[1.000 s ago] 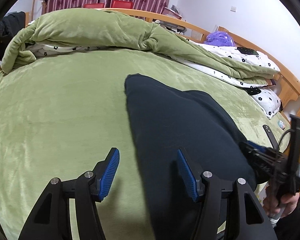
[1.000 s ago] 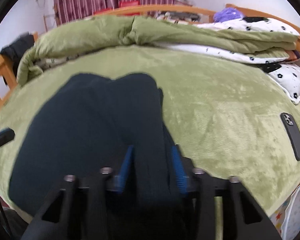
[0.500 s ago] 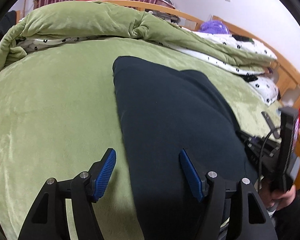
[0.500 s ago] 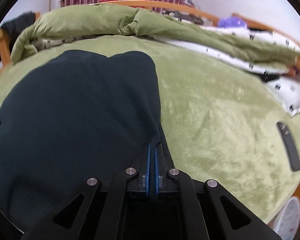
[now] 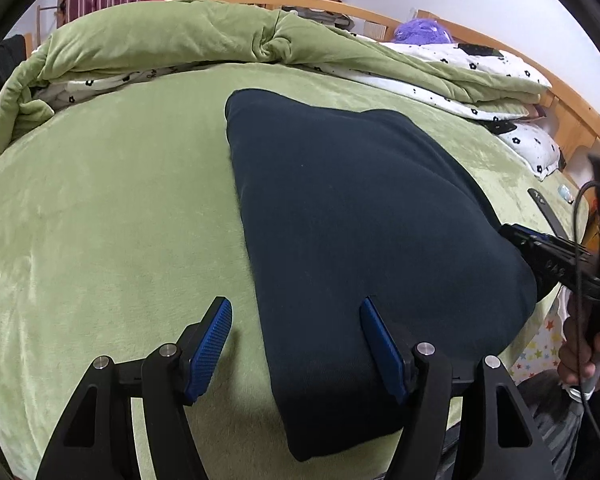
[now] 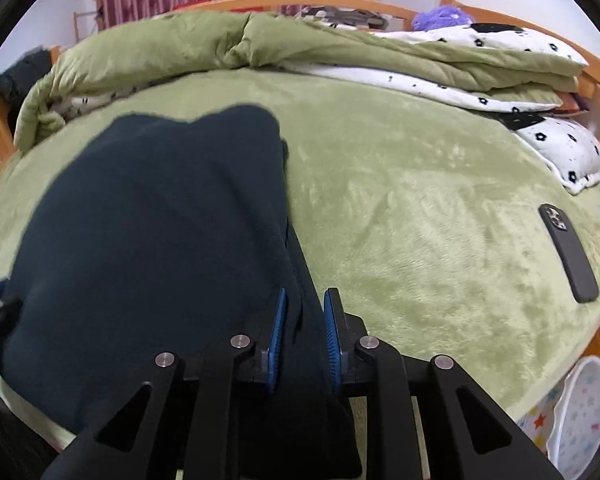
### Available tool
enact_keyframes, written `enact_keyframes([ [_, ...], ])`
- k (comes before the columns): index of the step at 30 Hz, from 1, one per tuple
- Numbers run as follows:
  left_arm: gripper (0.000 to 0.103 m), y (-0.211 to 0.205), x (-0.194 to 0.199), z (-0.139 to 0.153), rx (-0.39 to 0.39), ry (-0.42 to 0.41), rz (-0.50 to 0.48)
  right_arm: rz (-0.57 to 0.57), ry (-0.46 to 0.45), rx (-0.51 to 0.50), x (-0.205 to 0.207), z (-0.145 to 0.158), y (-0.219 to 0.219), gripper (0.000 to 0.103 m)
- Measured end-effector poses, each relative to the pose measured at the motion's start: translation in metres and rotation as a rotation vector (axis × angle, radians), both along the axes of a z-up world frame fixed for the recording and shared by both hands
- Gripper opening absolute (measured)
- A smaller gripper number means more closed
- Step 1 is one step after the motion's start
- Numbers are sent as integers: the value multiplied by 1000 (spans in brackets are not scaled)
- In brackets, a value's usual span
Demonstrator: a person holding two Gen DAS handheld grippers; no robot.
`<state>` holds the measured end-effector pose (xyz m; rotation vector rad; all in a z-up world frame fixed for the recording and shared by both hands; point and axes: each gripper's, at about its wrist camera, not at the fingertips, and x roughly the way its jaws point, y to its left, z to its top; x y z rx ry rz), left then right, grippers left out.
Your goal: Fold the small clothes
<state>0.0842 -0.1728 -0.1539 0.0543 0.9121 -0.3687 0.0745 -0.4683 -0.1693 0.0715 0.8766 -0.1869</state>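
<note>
A dark navy garment [image 5: 360,208] lies folded flat on the green bedspread [image 5: 100,220], reaching the bed's near edge. My left gripper [image 5: 295,308] is open just above the garment's near left edge, with one finger over the bedspread and the other over the cloth. My right gripper [image 6: 306,294] sits at the garment's [image 6: 160,220] near right edge. Its jaws are opening, and a strip of the dark cloth lies between the blue pads without being squeezed. In the left wrist view the right gripper [image 5: 540,256] shows at the garment's right side, with a hand [image 5: 580,356] on its handle.
A rolled green quilt [image 5: 180,40] and flowered white bedding [image 6: 500,60] fill the far side. A flowered pillow [image 6: 568,152] and a black phone [image 6: 568,252] lie at the right. A wooden bed frame [image 5: 572,108] borders the bed, and a white basket [image 6: 580,400] stands below the right edge.
The right jaws shut tight on the garment's right edge, then parted a little again. The left gripper sank closer to the near left edge, its jaws slightly wider.
</note>
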Motion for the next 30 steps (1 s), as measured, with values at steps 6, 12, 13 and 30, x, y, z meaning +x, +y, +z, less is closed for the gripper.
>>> enact_keyframes([
  [6,65,10,-6,10,-25,-1,15,-25,-19,13,-20,29,5,21],
  [12,65,8,-28,49,-29,-69,9,-13,-17,42,-44,69,25,32],
  [13,65,9,-32,56,-34,-85,12,-11,-20,38,-47,77,29,34],
  [30,88,20,-95,152,-13,-236,111,39,-111,1,-119,152,64,88],
])
